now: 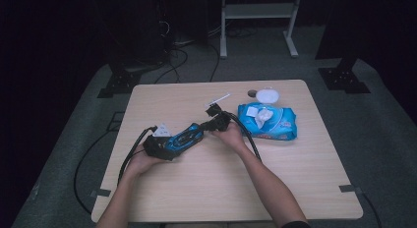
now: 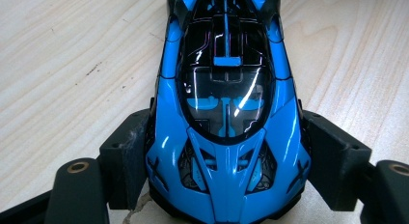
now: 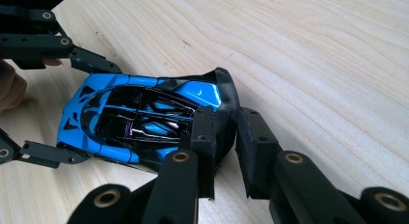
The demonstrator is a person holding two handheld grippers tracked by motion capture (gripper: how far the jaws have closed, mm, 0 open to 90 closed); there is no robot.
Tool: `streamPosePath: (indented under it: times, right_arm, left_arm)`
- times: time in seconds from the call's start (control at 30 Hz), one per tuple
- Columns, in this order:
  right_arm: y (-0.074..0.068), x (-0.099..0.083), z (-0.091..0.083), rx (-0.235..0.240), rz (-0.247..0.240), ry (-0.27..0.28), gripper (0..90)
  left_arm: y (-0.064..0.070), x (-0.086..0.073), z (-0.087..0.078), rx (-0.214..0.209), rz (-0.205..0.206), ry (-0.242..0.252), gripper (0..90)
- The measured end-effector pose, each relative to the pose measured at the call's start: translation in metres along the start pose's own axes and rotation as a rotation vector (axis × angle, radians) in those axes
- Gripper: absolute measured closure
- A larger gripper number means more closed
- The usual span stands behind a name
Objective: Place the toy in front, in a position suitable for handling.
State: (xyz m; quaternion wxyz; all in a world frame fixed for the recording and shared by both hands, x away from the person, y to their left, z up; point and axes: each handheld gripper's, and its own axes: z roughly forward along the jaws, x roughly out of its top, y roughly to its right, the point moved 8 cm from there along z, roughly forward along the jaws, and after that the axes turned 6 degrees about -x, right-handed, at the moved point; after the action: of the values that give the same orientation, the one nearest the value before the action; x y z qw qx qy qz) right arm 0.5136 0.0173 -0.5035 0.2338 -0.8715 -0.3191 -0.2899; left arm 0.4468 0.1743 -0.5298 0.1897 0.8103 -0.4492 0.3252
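Lying on the pale wooden table (image 1: 295, 188), one glossy blue-and-black toy sports car (image 1: 184, 137) is clamped across its nose end by the left gripper (image 2: 226, 175). Its rear wing is pinched between the nearly closed jaws of the right gripper (image 3: 224, 151). Its long axis runs from near-left to far-right, nose nearer the person. One blue wet-wipe packet (image 1: 275, 125) and one white round lid (image 1: 267, 96) are seen beyond.

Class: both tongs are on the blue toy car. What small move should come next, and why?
Probably hold the left tongs steady and ease the right tongs upward on the rear wing. The left pair clamps the toy car by its sides on the table; the right pair pinches the car's tail.
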Motion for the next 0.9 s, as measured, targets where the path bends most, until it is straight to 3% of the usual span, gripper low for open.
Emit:
streamPosePath:
  times: [0.17, 0.57, 0.73, 0.87, 0.9]
  right_arm:
    - [-0.001, 0.000, -0.001, 0.009, 0.021, 0.007, 77.7]
    - [-0.003, 0.003, -0.009, -0.009, -0.002, 0.013, 77.6]
    - [-0.007, 0.007, -0.023, -0.025, -0.021, 0.022, 77.4]
    - [-0.013, 0.010, -0.052, -0.043, -0.054, 0.051, 77.1]
    - [-0.013, 0.010, -0.052, -0.043, -0.054, 0.051, 77.1]
  left_arm:
    - [0.000, 0.000, -0.001, 0.001, 0.003, -0.003, 25.7]
    - [0.003, 0.006, -0.007, 0.009, 0.024, 0.015, 25.8]
    - [0.011, 0.017, -0.016, 0.016, 0.037, 0.043, 25.8]
    - [0.026, 0.032, -0.025, 0.001, 0.049, 0.094, 25.8]
    - [0.026, 0.032, -0.025, 0.001, 0.049, 0.094, 25.8]
